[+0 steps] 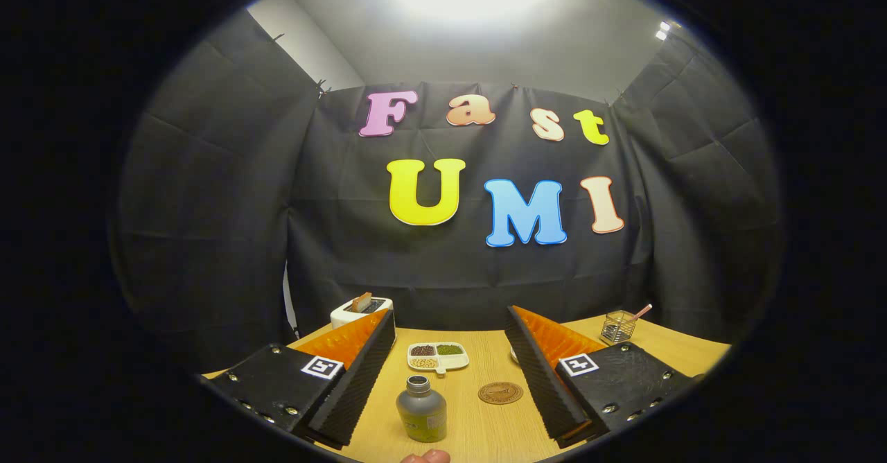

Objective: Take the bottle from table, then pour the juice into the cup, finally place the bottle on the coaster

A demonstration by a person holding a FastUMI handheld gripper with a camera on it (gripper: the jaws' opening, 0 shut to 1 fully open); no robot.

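A small bottle (pixel 421 409) with a grey cap and a green label stands upright on the wooden table (pixel 478 435), between my two fingers and nearer the left one. My gripper (pixel 450 342) is open, its fingers spread wide on either side, touching nothing. A round brown coaster (pixel 499 393) lies flat on the table just right of the bottle, close to the right finger (pixel 544 373). A pale rim (pixel 513 356) peeks out behind the right finger; I cannot tell whether it is the cup.
A white three-part dish (pixel 437 357) of beans and grains sits beyond the bottle. A white toaster (pixel 360 308) with bread stands at the back left. A wire mesh holder (pixel 617 326) with a pink stick stands at the back right. A fingertip (pixel 426 457) shows nearest me.
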